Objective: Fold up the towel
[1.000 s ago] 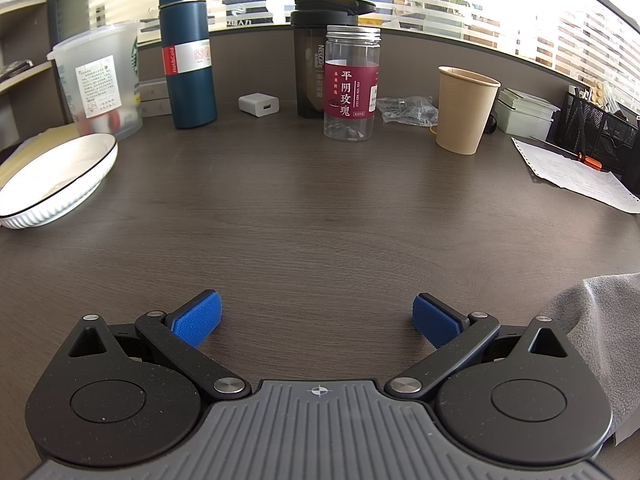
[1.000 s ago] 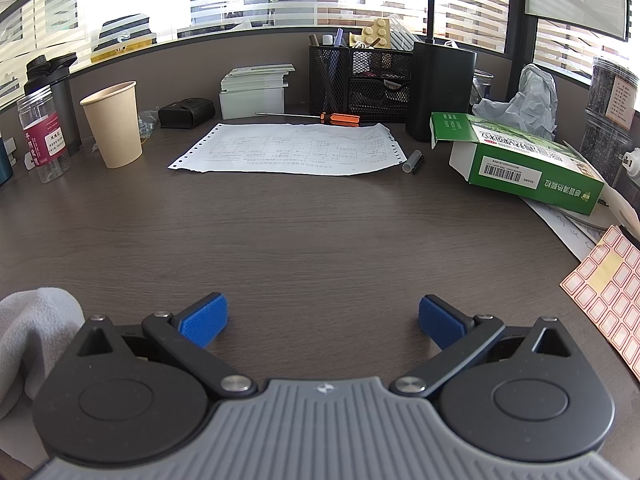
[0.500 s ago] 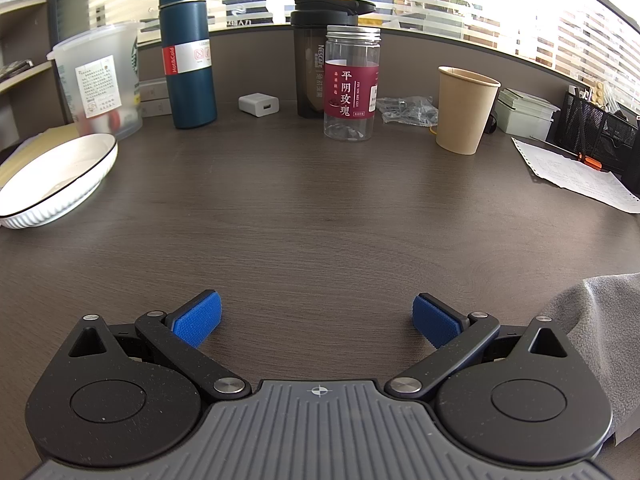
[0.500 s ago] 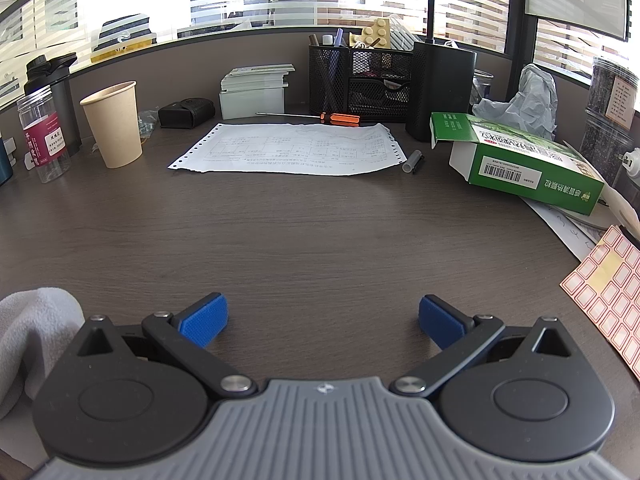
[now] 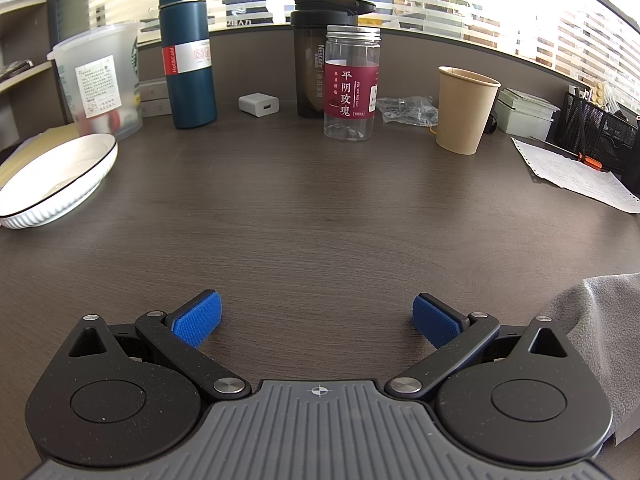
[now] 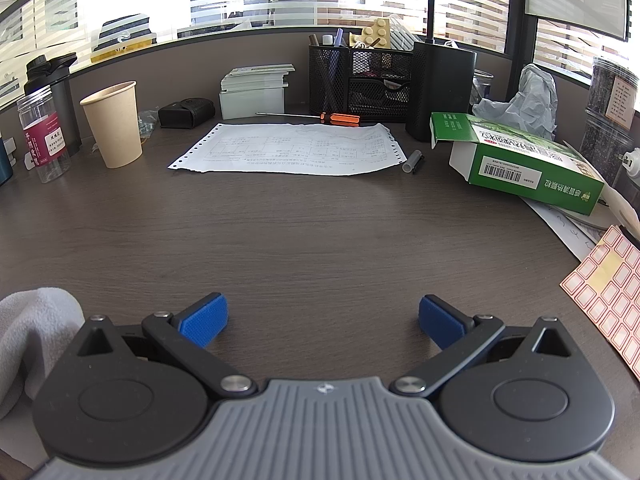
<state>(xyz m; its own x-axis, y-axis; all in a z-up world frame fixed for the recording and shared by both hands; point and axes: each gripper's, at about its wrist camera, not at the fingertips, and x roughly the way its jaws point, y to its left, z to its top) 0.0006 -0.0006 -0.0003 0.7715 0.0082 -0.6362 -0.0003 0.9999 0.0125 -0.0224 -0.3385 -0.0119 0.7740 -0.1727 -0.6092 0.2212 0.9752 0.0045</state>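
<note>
1. On the bench [image 5: 320,208], grey towel [image 5: 600,320] lies bunched between the grippers, touching neither's pads.
2. Left gripper [image 5: 316,318]: jaws spread wide, empty.
3. Right gripper [image 6: 323,322]: jaws spread wide, empty, towel at its left.

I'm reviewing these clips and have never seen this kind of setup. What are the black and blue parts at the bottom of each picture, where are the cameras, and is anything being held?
Each picture comes from a camera mounted on a handheld two-finger gripper, looking forward along its fingers. The black arms with blue pads are those fingers. The left gripper and the right gripper are both open and hold nothing. They hover over a dark wooden desk. The grey towel lies crumpled between them, at the edge of both views. Further back stand a paper cup, a clear jar, a blue flask and a white dish; the right view adds a printed sheet and a green box.
</note>
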